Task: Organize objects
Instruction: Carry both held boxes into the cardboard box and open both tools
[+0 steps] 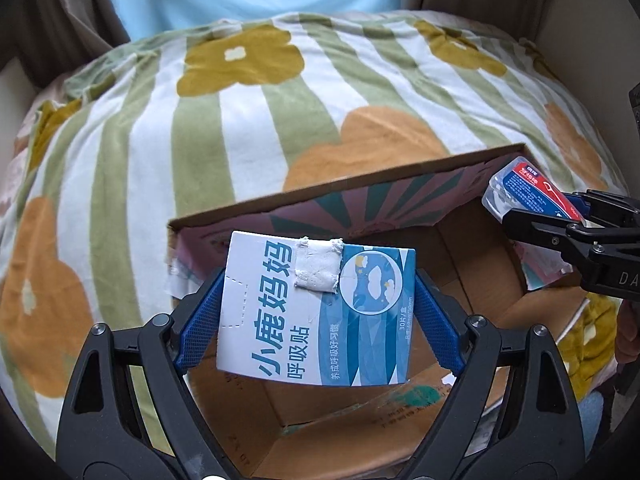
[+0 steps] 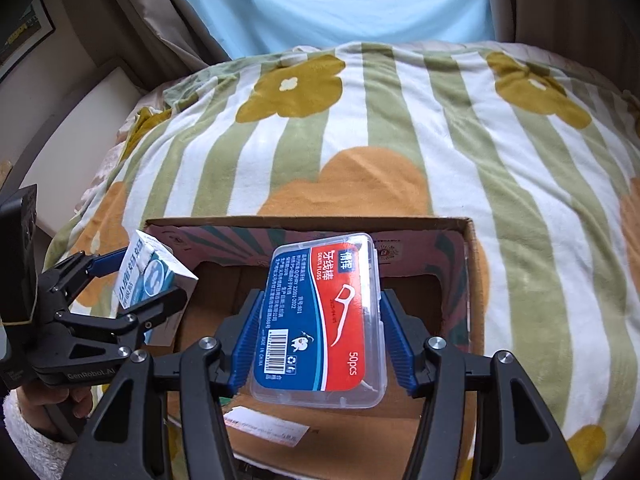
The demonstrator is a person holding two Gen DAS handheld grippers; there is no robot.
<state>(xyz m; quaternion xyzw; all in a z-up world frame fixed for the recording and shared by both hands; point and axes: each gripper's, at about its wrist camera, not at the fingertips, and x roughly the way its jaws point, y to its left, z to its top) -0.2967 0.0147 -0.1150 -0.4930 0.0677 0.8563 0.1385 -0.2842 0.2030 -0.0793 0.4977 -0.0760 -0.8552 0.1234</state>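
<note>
Two grippers hang over the open cardboard box [image 2: 466, 264] on the flowered blanket [image 2: 520, 200]. The left gripper [image 1: 318, 308] clamps a blue-and-white carton [image 1: 316, 312] above the box's left side; the right gripper [image 2: 320, 320] pinches a clear floss-pick case [image 2: 320, 316] above its middle.

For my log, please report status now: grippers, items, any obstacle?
Left gripper shut on paper box. Right gripper shut on floss case. Both over open cardboard box; nothing blocking.
</note>
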